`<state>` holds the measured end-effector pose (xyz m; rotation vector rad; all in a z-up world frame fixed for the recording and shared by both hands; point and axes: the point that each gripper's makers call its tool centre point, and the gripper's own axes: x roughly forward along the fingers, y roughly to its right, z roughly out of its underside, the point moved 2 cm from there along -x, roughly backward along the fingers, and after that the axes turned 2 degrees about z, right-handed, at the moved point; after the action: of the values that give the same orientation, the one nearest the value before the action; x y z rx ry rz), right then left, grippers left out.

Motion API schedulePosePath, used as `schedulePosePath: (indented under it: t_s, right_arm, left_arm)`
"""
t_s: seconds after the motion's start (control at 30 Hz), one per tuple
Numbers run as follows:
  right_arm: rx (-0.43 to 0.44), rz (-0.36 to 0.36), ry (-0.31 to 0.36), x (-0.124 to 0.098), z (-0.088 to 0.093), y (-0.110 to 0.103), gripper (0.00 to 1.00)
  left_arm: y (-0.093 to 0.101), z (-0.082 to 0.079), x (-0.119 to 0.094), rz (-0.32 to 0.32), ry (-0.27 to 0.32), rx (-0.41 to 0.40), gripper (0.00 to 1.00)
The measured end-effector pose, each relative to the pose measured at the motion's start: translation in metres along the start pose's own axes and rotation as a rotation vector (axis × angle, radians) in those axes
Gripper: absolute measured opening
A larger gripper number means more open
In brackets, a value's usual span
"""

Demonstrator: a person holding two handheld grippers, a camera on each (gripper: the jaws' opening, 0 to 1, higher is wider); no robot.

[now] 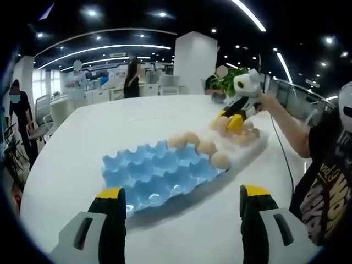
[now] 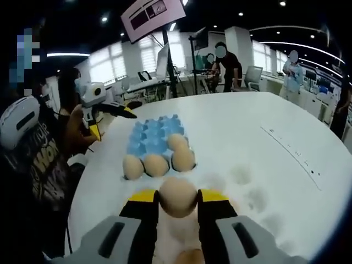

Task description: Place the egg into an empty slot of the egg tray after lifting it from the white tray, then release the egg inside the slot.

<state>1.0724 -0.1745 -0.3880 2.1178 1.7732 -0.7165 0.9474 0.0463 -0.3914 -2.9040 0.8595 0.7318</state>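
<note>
Two yellow-tipped jaws of the left gripper [image 1: 180,199] are standing wide apart and gripping nothing in the left gripper view, with the blue egg tray [image 1: 159,173] lying just ahead of them; four eggs are sitting along its far edge. Beyond it, the right gripper [image 1: 234,122] is pinching an egg [image 1: 223,125] over the white tray [image 1: 250,144]. In the right gripper view, that gripper's jaws are closing on the egg, the egg tray lying ahead.
</note>
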Motion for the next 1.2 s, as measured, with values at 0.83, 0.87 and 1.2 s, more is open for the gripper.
schedulePosePath:
  t_s: [0.83, 0.87, 1.2]
  right_arm:
    - [-0.044, 0.005, 0.044, 0.012, -0.031, -0.007, 0.28]
    - [-0.049, 0.005, 0.048, 0.014, -0.033, -0.008, 0.28]
    - [-0.079, -0.022, 0.038, 0.028, -0.040, -0.017, 0.29]
  left_arm:
    - [-0.003, 0.004, -0.001, 0.004, 0.007, -0.011, 0.87]
    - [-0.003, 0.004, -0.001, 0.005, 0.007, -0.012, 0.87]
    - [-0.007, 0.007, -0.002, 0.003, 0.005, -0.019, 0.87]
